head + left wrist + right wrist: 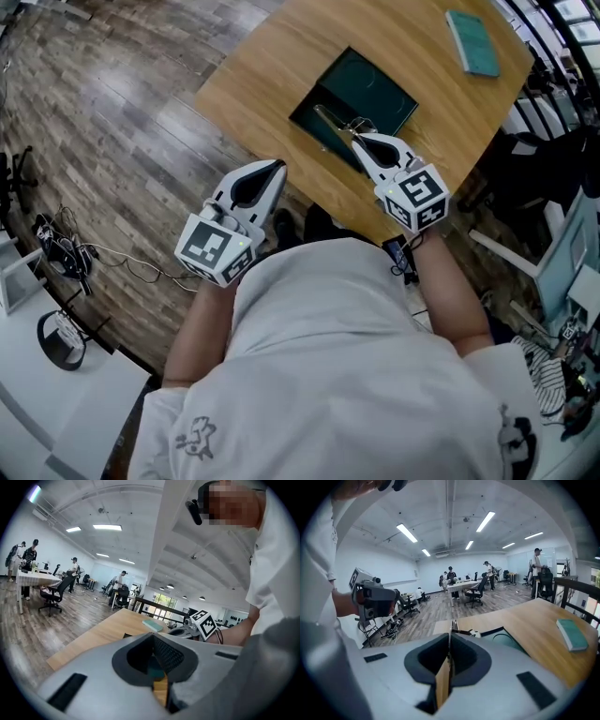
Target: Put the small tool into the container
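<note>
A dark green container lies in the middle of the wooden table. My right gripper hangs over the container's near edge, shut on the small metal tool. The tool sticks out past the fingertips over the container's left side. In the right gripper view the tool pokes out just beyond the closed right gripper, with the container to its right. My left gripper is shut on nothing and hangs off the table's near edge. Its closed tip points along the table.
A teal book lies at the table's far right corner, also in the right gripper view. Wood floor surrounds the table. Cables and a stand sit at the left. Chairs, desks and several people stand far off.
</note>
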